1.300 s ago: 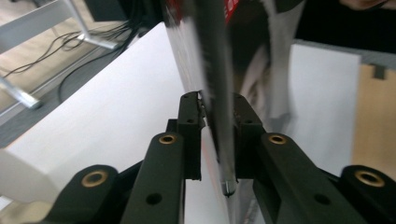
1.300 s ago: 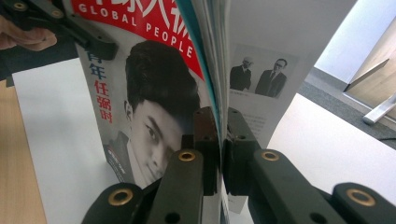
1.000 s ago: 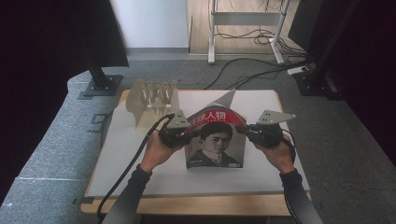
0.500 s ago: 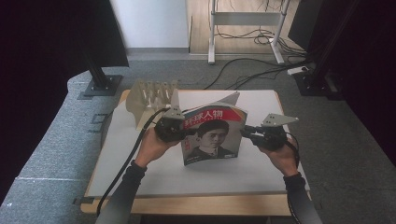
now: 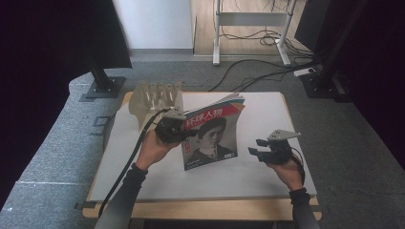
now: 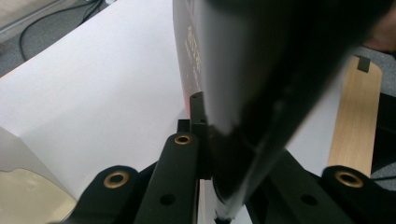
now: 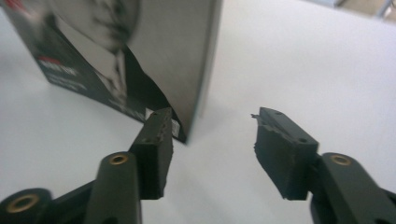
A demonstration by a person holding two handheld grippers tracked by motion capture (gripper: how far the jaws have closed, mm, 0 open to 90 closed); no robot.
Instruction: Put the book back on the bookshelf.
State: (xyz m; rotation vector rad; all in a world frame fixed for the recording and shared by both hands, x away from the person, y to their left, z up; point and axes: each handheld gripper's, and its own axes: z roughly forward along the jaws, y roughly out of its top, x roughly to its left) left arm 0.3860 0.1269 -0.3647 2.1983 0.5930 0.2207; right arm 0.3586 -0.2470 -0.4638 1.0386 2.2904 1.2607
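While the magazine [image 5: 210, 138] stands tilted on its lower edge near the middle of the white table [image 5: 286, 109] in the high view, the left gripper [image 5: 184, 133] is clamped on its left edge, by the spine, and the right gripper [image 5: 252, 151] hovers off to the right, well apart from the cover, jaws parted and holding nothing. Behind the left hand [image 5: 155, 150] a pale slotted rack [image 5: 155, 98] stands at the table's far left corner, and my guess is that the magazine is bound for one of its slots. The step in hand looks like lifting and carrying one-handed; the next move calls for keeping the floppy pages from fanning while the lower edge is steered into a slot, perhaps with the free gripper steadying the open side. The cover's red band carries large white Chinese characters that seem to read 环球人物, above a black-and-white portrait; the smaller print is too fine to read. From the left gripper view, the jaws are closed tight on the dark cover [image 6: 261, 93], with a line of small red lettering, blurred, running up near the edge. From the right gripper view, the pads [image 7: 156, 140] stand wide apart just short of the magazine's lower corner [image 7: 180, 133], touching nothing.
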